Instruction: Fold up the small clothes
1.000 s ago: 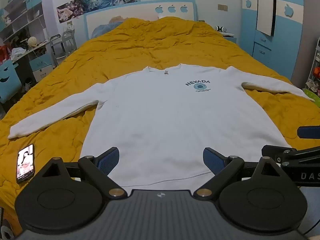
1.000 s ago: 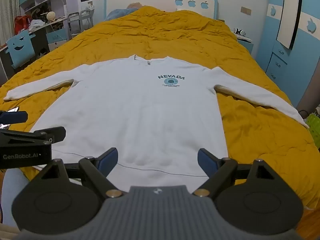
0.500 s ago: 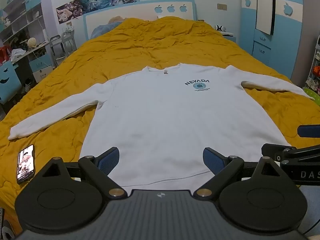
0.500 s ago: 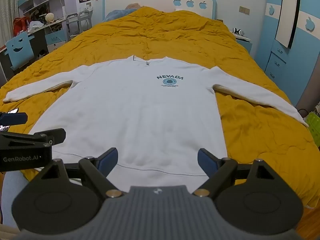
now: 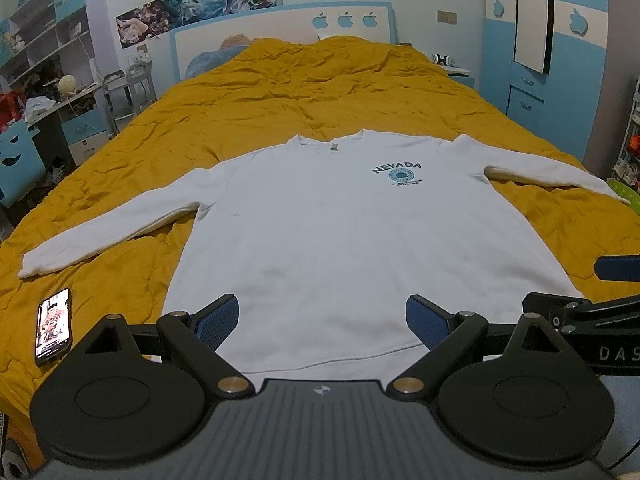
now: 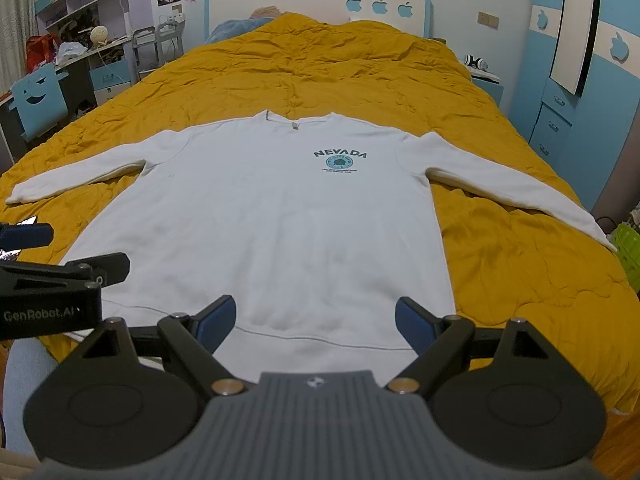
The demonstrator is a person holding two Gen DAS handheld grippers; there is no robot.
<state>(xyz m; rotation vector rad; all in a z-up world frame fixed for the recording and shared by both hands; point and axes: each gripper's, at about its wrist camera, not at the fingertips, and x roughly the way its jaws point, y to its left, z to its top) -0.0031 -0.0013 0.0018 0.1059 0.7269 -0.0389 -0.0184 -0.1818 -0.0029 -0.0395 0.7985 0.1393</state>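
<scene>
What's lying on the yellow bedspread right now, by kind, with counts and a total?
White long-sleeved sweatshirt with the NEVADA print: 1
Black smartphone with its screen lit: 1
Total: 2

Both lie on the yellow quilted bedspread. The open left gripper and open right gripper hold nothing.

White long-sleeved cotton sweatshirt (image 5: 344,240) (image 6: 272,232), one item. Lies flat and unfolded, front side up, on a mustard-yellow quilted bedspread (image 5: 304,92). Collar points toward the headboard, ribbed hem toward the foot of the bed. Both sleeves spread outward and angled slightly down toward the hem. Dark teal "NEVADA" lettering above a round teal emblem on one side of the chest. Fabric mostly smooth, faint creases.
</scene>
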